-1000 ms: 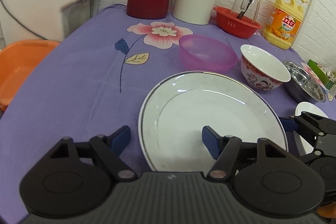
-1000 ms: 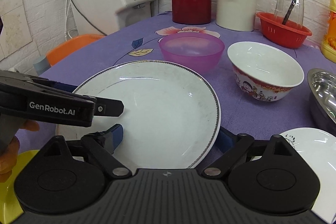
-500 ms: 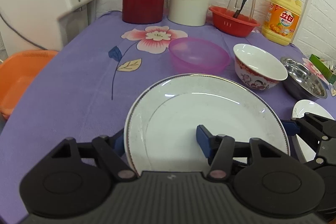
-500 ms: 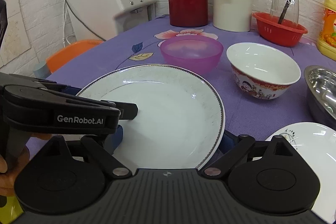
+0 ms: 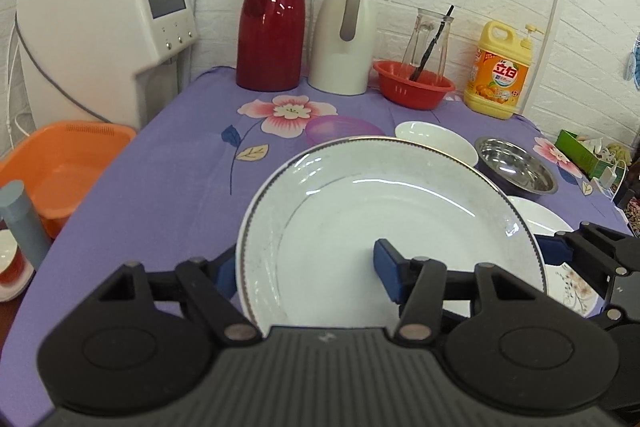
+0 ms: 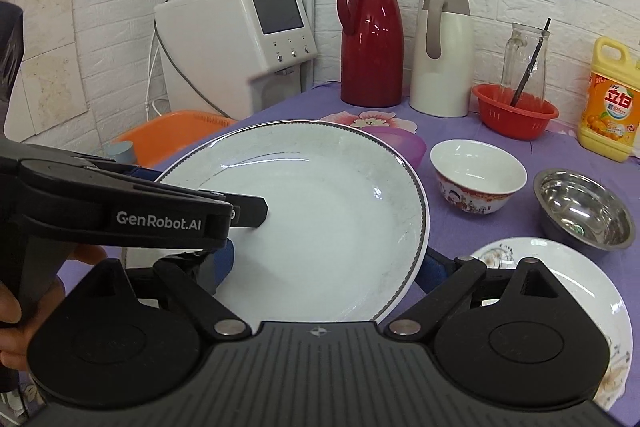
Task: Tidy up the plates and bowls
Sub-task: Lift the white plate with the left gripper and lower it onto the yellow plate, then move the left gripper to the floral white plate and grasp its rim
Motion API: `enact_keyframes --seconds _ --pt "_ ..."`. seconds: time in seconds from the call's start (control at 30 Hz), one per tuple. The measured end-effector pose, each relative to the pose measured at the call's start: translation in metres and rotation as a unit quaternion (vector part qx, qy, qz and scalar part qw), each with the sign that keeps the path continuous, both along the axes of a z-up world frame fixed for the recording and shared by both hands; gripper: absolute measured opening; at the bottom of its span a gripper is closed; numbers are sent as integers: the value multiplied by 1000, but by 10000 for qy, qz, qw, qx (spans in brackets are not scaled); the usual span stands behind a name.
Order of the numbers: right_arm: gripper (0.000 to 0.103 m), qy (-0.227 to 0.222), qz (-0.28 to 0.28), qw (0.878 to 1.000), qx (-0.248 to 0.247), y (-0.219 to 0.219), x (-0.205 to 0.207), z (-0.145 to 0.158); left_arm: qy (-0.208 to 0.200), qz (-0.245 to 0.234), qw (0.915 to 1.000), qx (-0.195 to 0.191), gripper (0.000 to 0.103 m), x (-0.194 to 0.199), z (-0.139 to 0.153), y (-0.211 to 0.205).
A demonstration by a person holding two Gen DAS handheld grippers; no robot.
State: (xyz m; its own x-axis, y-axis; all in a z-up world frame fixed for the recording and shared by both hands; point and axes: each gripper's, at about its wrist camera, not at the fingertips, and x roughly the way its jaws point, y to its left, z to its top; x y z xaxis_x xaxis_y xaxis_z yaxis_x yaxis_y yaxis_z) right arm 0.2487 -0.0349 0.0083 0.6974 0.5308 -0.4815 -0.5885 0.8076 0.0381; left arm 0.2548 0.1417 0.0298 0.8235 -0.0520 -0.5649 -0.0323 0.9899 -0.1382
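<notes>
A large white plate (image 5: pixel 384 219) with a dark dotted rim is held tilted above the purple tablecloth. My left gripper (image 5: pixel 308 275) is shut on its left rim, one finger above and one below. My right gripper (image 6: pixel 328 267) is shut on its right rim; the plate also shows in the right wrist view (image 6: pixel 316 219). Behind it sit a purple plastic bowl (image 6: pixel 408 143), a white ceramic bowl with red pattern (image 6: pixel 478 177) and a steel bowl (image 6: pixel 584 207). A smaller floral plate (image 6: pixel 572 287) lies on the table at the right.
A red thermos (image 5: pixel 270 19), a white thermos (image 5: pixel 344 35), a red basket with a glass jug (image 5: pixel 414 89) and a yellow detergent bottle (image 5: pixel 500 71) stand along the back wall. An orange basin (image 5: pixel 60 171) and a white appliance (image 5: pixel 104 39) are at the left.
Both grippers have lifted the large plate off the table and tilted it up. The far bowls now sit lower behind its rim.
</notes>
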Motion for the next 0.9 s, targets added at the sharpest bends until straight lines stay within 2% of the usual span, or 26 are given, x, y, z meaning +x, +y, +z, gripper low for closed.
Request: enact_keyframes --seconds 0.2,0.37,0.5,0.63,0.67,0.8,0.9 --pt "103 103 -68 9999 -100 -4 -55 -17 178 -50 9996 -207 56 -51 -22 -6" --pt "103 257 -145 9995 -82 -5 -82 -36 324 -78 9992 -208 56 -75 -39 -8" --pt "103 284 -130 9994 -157 0 -86 -46 356 -52 9992 -152 56 -80 -47 -6" --pt "103 117 -151 9994 -277 3 -87 -51 401 -63 9985 -368 57 -77 -57 1" --pt "103 96 -164 9994 -279 3 -86 -52 334 -79 9990 -284 58 -77 -57 -1" --pt "103 218 -305 9993 -54 -5 -78 -55 91 -165 9995 -239 68 -80 -47 -1" --pt "103 -103 -487 9985 214 -16 -83 -46 -13 -98 9996 -276 70 -79 -38 3"
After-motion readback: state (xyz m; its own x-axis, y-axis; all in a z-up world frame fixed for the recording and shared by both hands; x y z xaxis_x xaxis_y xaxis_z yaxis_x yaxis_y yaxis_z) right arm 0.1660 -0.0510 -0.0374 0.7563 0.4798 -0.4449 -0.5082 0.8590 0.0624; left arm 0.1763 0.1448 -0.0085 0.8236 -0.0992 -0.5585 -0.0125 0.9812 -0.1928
